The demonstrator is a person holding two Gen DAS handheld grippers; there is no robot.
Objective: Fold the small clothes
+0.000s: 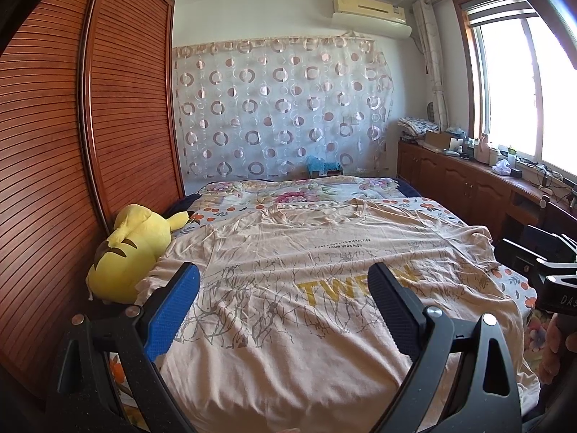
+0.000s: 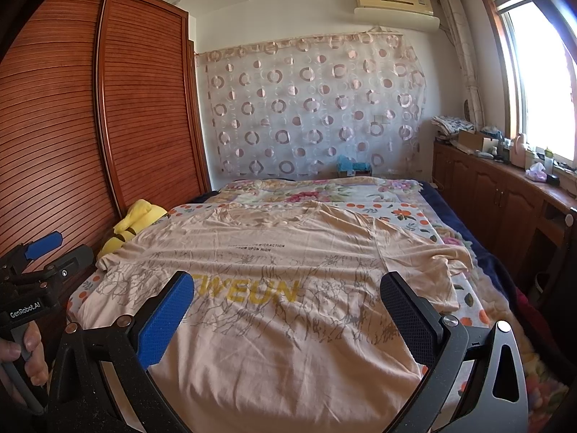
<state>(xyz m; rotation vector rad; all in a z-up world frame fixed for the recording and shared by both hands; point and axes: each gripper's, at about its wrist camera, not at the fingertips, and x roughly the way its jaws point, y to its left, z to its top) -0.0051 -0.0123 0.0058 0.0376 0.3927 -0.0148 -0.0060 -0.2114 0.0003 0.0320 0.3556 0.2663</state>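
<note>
1. While the left gripper hangs above the near end of the bed, its jaws are wide apart and hold nothing.
2. In the left view, a tan shirt lies spread flat on the bed, wrinkled, print side up, with yellow letters in the middle.
3. A yellow plush toy lies at the left edge of the bed, touching the shirt and next to the brown wardrobe.
4. At the right edge of this view, a hand grips the other tool.
5. In the right view, the right gripper is also spread wide and empty, above the shirt.
6. The shirt's right sleeve is bunched up near the bed's right side.
7. At the left edge, a hand holds the left tool's handle.
</note>
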